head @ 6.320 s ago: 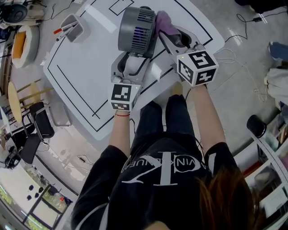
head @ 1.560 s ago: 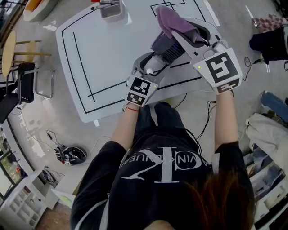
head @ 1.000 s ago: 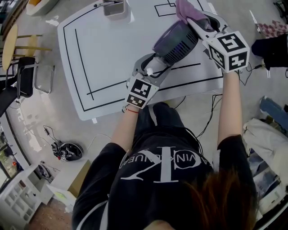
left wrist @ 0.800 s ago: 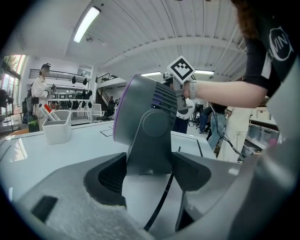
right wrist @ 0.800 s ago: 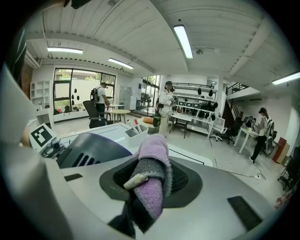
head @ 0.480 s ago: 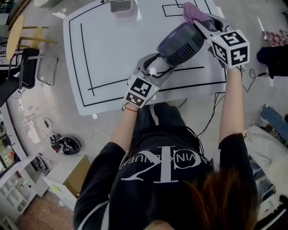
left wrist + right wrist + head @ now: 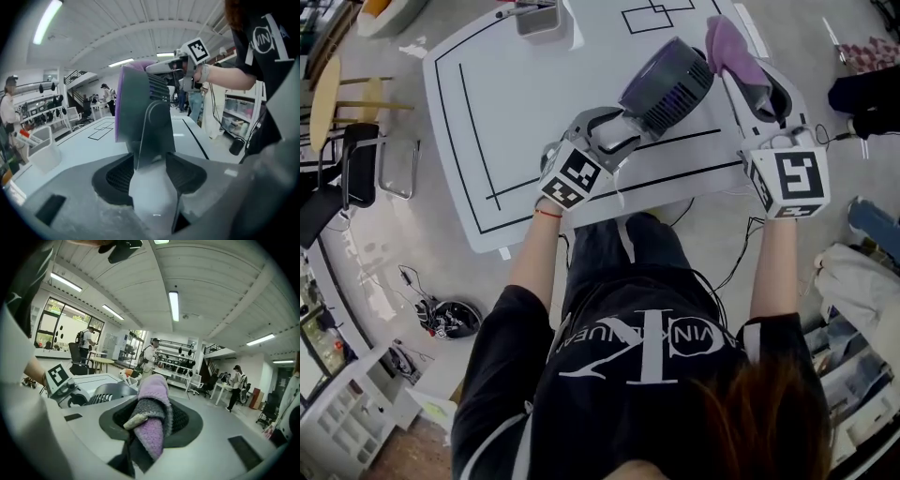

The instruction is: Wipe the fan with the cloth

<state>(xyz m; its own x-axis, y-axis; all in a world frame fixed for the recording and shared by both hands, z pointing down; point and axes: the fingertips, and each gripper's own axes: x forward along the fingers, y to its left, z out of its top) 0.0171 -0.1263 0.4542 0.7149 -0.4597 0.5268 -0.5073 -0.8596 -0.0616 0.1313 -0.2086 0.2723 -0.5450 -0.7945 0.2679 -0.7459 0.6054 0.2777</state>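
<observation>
A small grey fan [image 7: 667, 73] with a purple-tinted grille is tilted over the white table [image 7: 534, 103]. My left gripper [image 7: 614, 131] has the fan's white and grey stand [image 7: 150, 140] between its pads. Its jaws are closing, and both pads touch the stand. The left gripper view looks up the stand at the back of the fan head [image 7: 140, 98]. My right gripper [image 7: 741, 70] is shut on a folded purple cloth [image 7: 724, 42], held just right of the fan and apart from it. In the right gripper view the cloth [image 7: 152, 413] fills the jaws, with the fan [image 7: 110, 392] low at the left.
A grey bin [image 7: 534, 17] with pens stands at the table's far edge and shows as a white bin [image 7: 44, 150] in the left gripper view. Chairs [image 7: 356, 159] stand left of the table. Cables and a dark object [image 7: 450, 319] lie on the floor.
My right gripper has drawn the cloth off the fan, to the right and nearer the person. My left gripper has rolled and its marker cube has shifted left, with the fan still in it.
</observation>
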